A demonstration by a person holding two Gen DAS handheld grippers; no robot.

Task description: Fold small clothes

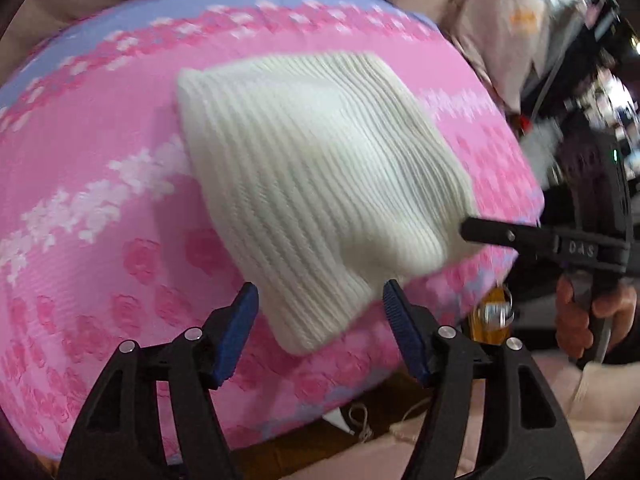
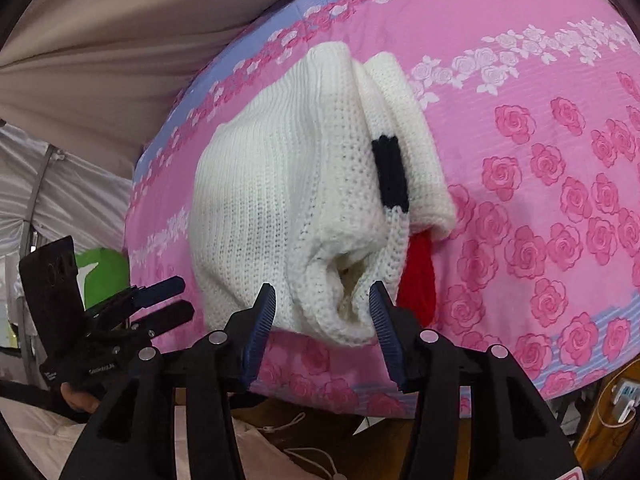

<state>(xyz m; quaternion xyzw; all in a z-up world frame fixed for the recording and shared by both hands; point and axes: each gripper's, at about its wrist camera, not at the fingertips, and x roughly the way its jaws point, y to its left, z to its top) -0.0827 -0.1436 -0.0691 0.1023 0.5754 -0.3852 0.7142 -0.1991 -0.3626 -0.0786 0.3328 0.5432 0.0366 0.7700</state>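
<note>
A small white knitted sweater lies folded on a pink rose-patterned cloth. In the right wrist view the sweater shows a black patch and a red part under its right edge. My left gripper is open, its jaws on either side of the sweater's near corner, just above it. My right gripper is open around the sweater's near folded edge. In the left wrist view the right gripper reaches the sweater's right edge. The left gripper also shows at the left in the right wrist view.
The cloth covers a table whose front edge runs close to both grippers. Beige curtains hang behind. A green object is at the left. A power strip with cables sits at the lower right.
</note>
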